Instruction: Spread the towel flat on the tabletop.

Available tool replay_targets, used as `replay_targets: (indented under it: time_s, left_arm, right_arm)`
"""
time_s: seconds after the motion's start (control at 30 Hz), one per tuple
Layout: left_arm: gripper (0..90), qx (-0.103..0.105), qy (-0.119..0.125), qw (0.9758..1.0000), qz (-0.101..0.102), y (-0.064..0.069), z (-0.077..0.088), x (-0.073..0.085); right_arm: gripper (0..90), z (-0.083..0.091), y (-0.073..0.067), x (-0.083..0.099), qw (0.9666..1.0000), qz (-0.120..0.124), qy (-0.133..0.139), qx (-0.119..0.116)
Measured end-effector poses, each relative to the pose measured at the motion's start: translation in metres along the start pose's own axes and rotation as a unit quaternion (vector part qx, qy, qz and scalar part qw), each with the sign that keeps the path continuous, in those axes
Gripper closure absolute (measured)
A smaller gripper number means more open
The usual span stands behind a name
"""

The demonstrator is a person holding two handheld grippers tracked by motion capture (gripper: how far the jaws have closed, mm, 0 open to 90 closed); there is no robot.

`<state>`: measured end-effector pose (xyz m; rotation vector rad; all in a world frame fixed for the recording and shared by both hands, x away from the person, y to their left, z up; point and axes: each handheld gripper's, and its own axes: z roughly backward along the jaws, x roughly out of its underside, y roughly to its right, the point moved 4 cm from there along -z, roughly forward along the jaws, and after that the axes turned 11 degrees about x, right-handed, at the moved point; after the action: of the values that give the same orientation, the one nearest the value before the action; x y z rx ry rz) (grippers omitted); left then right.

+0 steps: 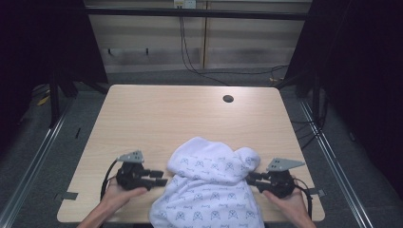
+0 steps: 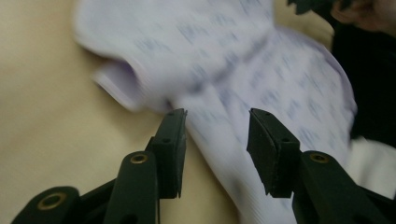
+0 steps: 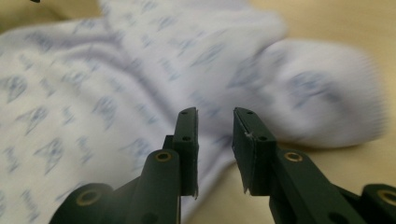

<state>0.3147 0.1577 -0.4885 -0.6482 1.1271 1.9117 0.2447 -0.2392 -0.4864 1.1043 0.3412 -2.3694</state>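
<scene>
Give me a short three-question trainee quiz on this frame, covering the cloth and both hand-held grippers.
1. True or false: the white patterned fabric garment hangs over the near edge of the light wooden table.
2. Which hand-held gripper has the wider jaw gap: A) left hand-held gripper or B) right hand-held gripper?
3. Fill in: the dark round hole sits near the table's ___ edge.

Key: 1 true; 2 A; 3 far.
</scene>
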Motion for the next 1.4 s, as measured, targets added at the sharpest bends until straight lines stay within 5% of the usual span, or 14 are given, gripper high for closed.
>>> replay_targets:
  time_s: [0.13,0.23,0.37,0.43,0.47,0.5,0.57,0.73,0.87,0.97,1.03,1.13,1.2,1.4]
  left_arm:
    - [55.2,-0.031,0.024,0.9991,0.019,-0.037,-0.017,-0.033]
    - [50.2,-0.055,0.012,0.9979,0.032,-0.057,-0.040,-0.044]
    - [47.6,-0.070,-0.017,0.9965,0.041,-0.075,-0.069,-0.044]
    - [53.6,-0.077,-0.027,0.9957,0.044,-0.077,-0.074,-0.043]
    - [69.9,-0.066,-0.038,0.9967,0.028,-0.077,-0.078,-0.041]
    - [84.0,-0.078,-0.035,0.9963,0.009,-0.074,-0.077,-0.040]
    - [86.9,-0.072,-0.027,0.9970,0.006,-0.067,-0.072,-0.042]
    - [87.0,-0.065,0.040,0.9966,-0.033,-0.040,-0.035,-0.060]
    - [86.9,-0.073,0.075,0.9920,-0.071,-0.016,-0.006,-0.073]
    - [87.0,-0.087,0.112,0.9861,-0.087,-0.002,0.017,-0.082]
    - [87.0,-0.075,0.134,0.9836,-0.094,0.009,0.029,-0.084]
    - [87.0,-0.054,0.117,0.9843,-0.121,0.030,0.029,-0.072]
    - [86.9,-0.037,0.077,0.9877,-0.131,0.041,0.018,-0.054]
    - [85.2,-0.001,-0.026,0.9938,-0.108,0.053,-0.016,0.007]
  right_arm:
    - [56.6,-0.015,0.038,-0.015,0.9983,-0.026,0.002,0.052]
    - [49.5,-0.035,0.057,-0.018,0.9978,-0.042,-0.009,0.050]
    - [43.9,-0.057,0.063,-0.016,0.9976,-0.045,-0.033,0.043]
    - [47.8,-0.065,0.062,-0.013,0.9972,-0.050,-0.041,0.037]
    - [58.5,-0.067,0.061,-0.012,0.9973,-0.050,-0.045,0.029]
    - [69.8,-0.068,0.058,-0.011,0.9977,-0.047,-0.045,0.018]
    - [84.2,-0.063,0.052,-0.014,0.9984,-0.042,-0.033,0.018]
    - [86.3,-0.030,0.049,-0.043,0.9985,-0.039,0.027,0.026]
    - [86.3,0.000,0.050,-0.073,0.9963,-0.026,0.067,0.046]
    - [86.5,0.023,0.052,-0.092,0.9929,-0.022,0.100,0.060]
    - [86.5,0.035,0.051,-0.099,0.9902,-0.022,0.123,0.062]
    - [86.5,0.044,0.036,-0.093,0.9893,-0.018,0.138,0.043]
    - [86.5,0.043,0.020,-0.075,0.9922,-0.003,0.122,0.026]
    - [85.4,0.020,-0.016,0.014,0.9997,0.016,-0.003,-0.016]
